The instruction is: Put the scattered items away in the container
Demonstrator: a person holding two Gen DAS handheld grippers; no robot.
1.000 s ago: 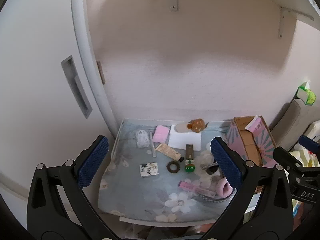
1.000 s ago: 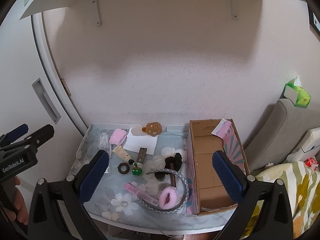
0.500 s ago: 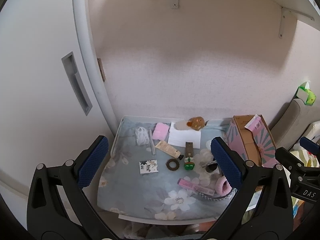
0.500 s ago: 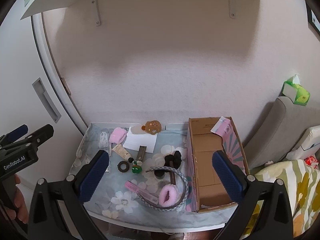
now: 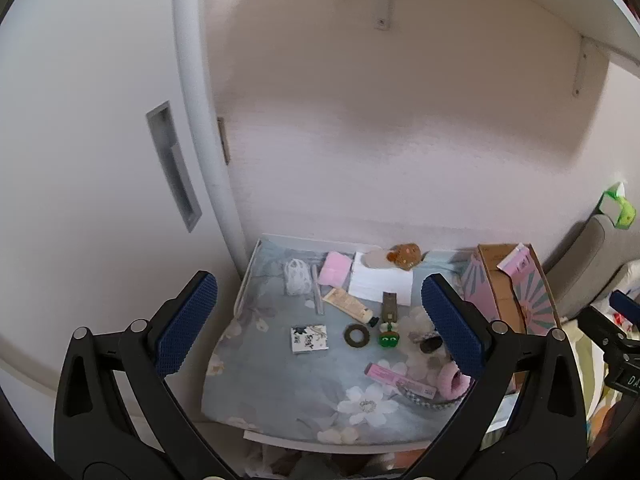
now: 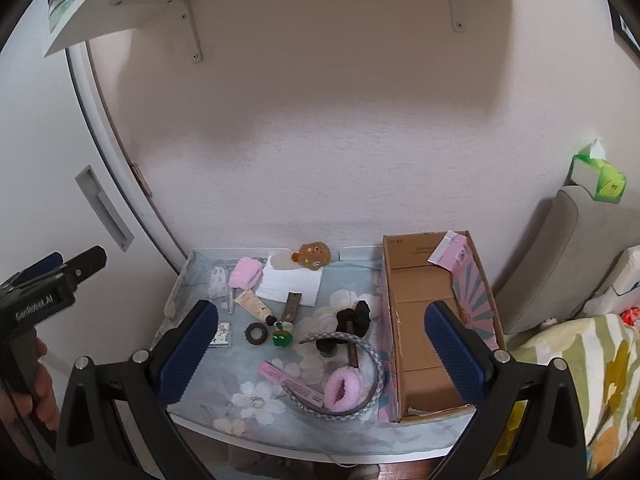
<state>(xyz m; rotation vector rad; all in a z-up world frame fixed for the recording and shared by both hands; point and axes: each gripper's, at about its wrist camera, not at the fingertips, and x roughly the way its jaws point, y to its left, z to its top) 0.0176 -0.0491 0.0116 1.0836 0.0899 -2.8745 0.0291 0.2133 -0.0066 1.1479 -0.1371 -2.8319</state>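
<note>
Above the desk [image 6: 208, 408] hang left claw [image 5: 320, 326] and right claw [image 6: 320, 354], both spread wide and empty, with scattered items left of the cardboard box [image 6: 424, 332], its bare floor seen only from the right wrist.

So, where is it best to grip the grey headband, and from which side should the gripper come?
Grip the headband on its bare arc nearest the cardboard box, coming from above with one finger inside the loop. It lies flat, and the band is thin there, clear of the pink fluffy piece.
</note>
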